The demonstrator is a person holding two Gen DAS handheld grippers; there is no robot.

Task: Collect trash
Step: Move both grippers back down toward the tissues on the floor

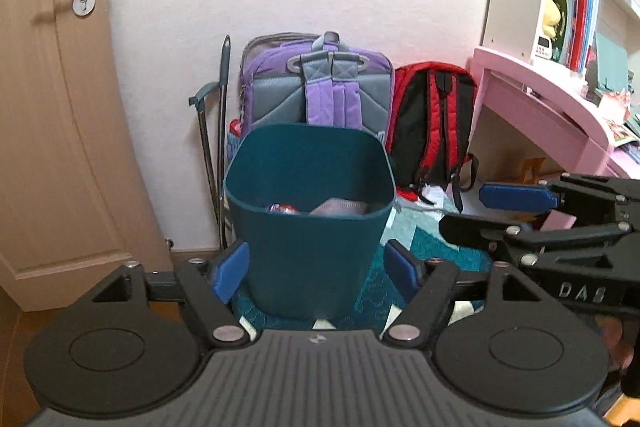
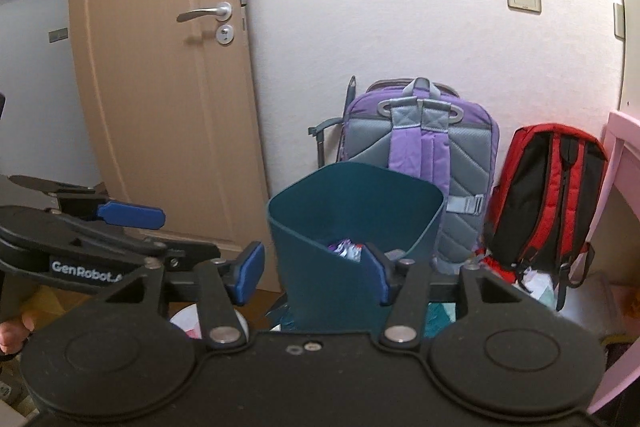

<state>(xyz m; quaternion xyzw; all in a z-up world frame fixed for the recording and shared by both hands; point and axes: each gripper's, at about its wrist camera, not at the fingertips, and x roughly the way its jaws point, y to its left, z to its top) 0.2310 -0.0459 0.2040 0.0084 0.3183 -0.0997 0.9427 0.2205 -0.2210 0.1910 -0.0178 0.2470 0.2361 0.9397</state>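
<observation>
Both grippers empty, trash already in the bin.
Left gripper (image 1: 316, 269) stands spread wide before the teal bin (image 1: 310, 227), wrappers (image 1: 338, 207) lying inside. Right gripper (image 2: 316, 273) also gapes, nothing held; next move, likely, is seeking more litter near the red backpack (image 2: 548, 195).

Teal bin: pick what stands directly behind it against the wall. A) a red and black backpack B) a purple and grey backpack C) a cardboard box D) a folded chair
B: the purple and grey backpack rises right behind the teal bin; the red backpack stands to the side.
</observation>
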